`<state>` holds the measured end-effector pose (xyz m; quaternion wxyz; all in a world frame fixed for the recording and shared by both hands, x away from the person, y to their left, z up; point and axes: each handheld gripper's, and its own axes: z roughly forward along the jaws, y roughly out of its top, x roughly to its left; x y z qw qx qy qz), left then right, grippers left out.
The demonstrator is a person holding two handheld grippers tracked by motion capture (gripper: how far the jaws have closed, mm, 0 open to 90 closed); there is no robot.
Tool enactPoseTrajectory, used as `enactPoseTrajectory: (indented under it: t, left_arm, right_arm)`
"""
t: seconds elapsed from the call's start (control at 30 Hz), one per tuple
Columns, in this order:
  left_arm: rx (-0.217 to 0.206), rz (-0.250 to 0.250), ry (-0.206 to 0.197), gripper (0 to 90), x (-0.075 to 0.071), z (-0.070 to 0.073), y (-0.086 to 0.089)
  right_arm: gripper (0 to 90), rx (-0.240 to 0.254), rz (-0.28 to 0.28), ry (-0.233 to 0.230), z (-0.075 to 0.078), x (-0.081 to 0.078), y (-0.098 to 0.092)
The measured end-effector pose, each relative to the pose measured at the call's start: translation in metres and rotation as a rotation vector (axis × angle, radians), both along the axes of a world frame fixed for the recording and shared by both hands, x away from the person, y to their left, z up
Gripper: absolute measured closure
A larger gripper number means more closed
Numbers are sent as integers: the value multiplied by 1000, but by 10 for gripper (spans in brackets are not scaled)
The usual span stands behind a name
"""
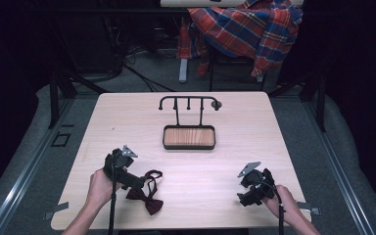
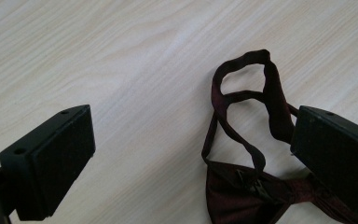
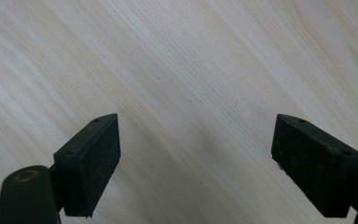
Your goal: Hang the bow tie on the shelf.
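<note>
A pale wooden surface (image 1: 235,117) carries everything here, with grey floor around it and a chair draped in a red and blue plaid shirt (image 1: 247,27) behind its far edge. Near the middle of the far half stands a black metal rack (image 1: 189,103) with hooks along its top bar, rising from a shallow tray (image 1: 189,137) with a wood-grain bottom. At the near left a hand holds the left tool (image 1: 136,182) low over the surface, its jaws spread wide; in the left gripper view one jaw sits over bare wood and the other lies against the strap of a dark red bow tie (image 2: 249,186). The bow tie lies flat on the near left part of the surface, its bow toward the person and its thin strap (image 2: 242,74) curled in a loop beyond it. At the near right the right tool (image 1: 245,196) hangs over bare wood, well apart from the bow tie, its jaws also wide apart with nothing between them.
</note>
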<state>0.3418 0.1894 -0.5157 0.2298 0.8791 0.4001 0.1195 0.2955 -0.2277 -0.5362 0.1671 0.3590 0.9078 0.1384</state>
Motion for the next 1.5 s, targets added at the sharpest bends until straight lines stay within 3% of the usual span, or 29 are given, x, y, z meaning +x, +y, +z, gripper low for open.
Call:
enactPoseTrajectory:
  t: [0.1, 0.3, 0.37, 0.5, 0.77, 0.83, 1.03, 1.23, 1.5]
  left_arm:
    - [17, 5, 6, 0, 3, -1, -4]
    - [23, 16, 13, 0, 8, 0, -3]
    - [31, 19, 17, 0, 10, -2, -4]
    - [43, -7, 31, 0, 14, -6, -8]
    - [99, -6, 57, 6, 22, -16, -17]
    - [100, -14, 61, 38, 22, -16, -17]
    - [112, -45, 78, 292, 24, -21, -22]
    - [114, -92, 103, 425, 25, -24, -28]
    - [139, -137, 101, 629, 19, -31, -35]
  right_arm:
    - [152, 19, -3, -10, -1, -1, 0]
    - [152, -5, -4, -8, -1, 0, -1]
    - [152, 10, -14, -10, -1, 0, -1]
    - [152, 20, -13, -12, 1, -1, -1]
    - [152, 19, -13, -28, 0, -2, -2]
    - [152, 24, -12, -28, 0, -2, -2]
    - [152, 19, 0, -21, 1, -2, -1]
    - [152, 21, -7, -29, 1, -2, -2]
    - [152, 33, -9, -27, 1, -3, -2]
